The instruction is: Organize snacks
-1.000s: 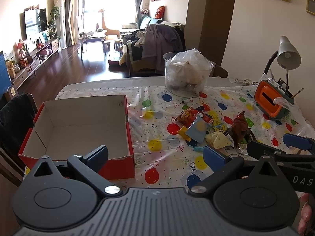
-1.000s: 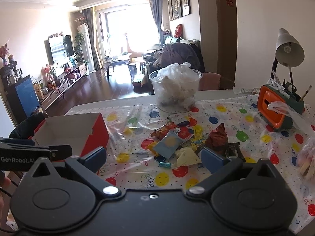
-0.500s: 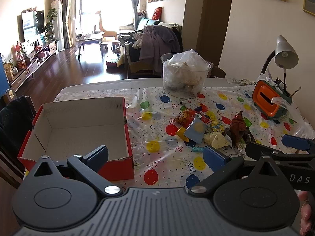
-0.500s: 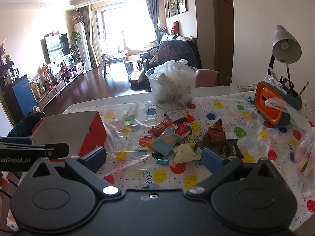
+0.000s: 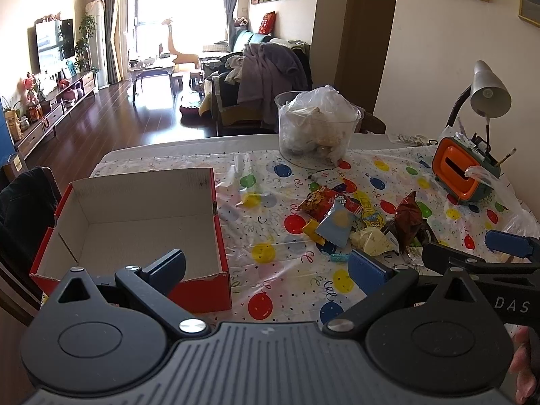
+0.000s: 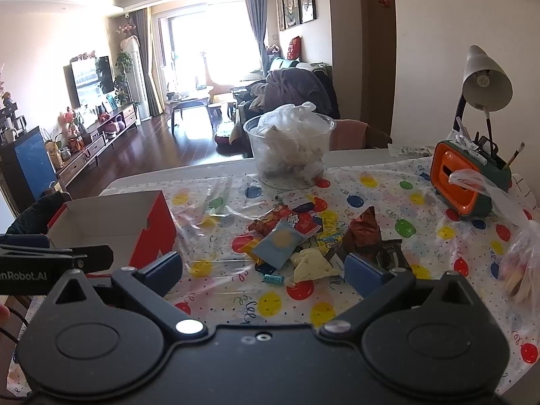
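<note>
A pile of snack packets [image 5: 351, 222] lies mid-table on the balloon-print cloth; it also shows in the right wrist view [image 6: 303, 239]. It holds a light blue packet [image 6: 278, 244], a dark brown packet [image 6: 364, 236] and a pale yellow one [image 6: 312, 265]. An open red cardboard box [image 5: 141, 226] stands empty at the left, also in the right wrist view [image 6: 152, 226]. My left gripper [image 5: 266, 265] is open and empty, near the box's front corner. My right gripper [image 6: 263, 271] is open and empty, above the table short of the pile.
A clear tub [image 5: 317, 128] stuffed with plastic bags stands at the back. An orange-green desk organizer [image 5: 462, 168] and a lamp [image 5: 489, 94] stand at the right. A plastic bag [image 6: 519, 263] lies at the right edge. A dark chair [image 5: 23, 202] is left of the box.
Both grippers have drawn back and risen slightly, so the table looks a little farther. Nothing on the table has moved. Both stay open.
</note>
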The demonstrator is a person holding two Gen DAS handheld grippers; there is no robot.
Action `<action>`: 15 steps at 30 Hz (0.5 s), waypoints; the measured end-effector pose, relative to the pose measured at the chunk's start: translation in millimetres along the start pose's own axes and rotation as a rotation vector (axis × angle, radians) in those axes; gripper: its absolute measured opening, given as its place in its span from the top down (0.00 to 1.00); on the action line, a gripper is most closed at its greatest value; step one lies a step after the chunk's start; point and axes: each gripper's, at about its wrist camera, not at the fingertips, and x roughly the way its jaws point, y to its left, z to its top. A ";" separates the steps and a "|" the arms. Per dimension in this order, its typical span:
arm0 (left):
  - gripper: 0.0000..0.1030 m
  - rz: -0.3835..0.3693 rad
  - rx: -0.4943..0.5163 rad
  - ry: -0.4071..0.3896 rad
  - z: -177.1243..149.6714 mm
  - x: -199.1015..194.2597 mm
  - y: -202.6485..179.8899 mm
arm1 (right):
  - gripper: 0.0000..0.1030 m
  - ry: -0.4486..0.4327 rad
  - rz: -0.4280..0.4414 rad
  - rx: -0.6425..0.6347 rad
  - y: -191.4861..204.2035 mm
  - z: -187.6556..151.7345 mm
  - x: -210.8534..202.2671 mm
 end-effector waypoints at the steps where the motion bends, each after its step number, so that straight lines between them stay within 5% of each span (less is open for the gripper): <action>1: 0.00 -0.001 0.001 -0.001 0.0 -0.4 0.1 | 0.00 0.000 -0.002 0.001 0.0 0.3 0.2; 15: 0.00 -0.029 0.027 -0.002 5.5 4.2 4.4 | 0.00 0.004 -0.016 0.020 1.8 0.2 0.2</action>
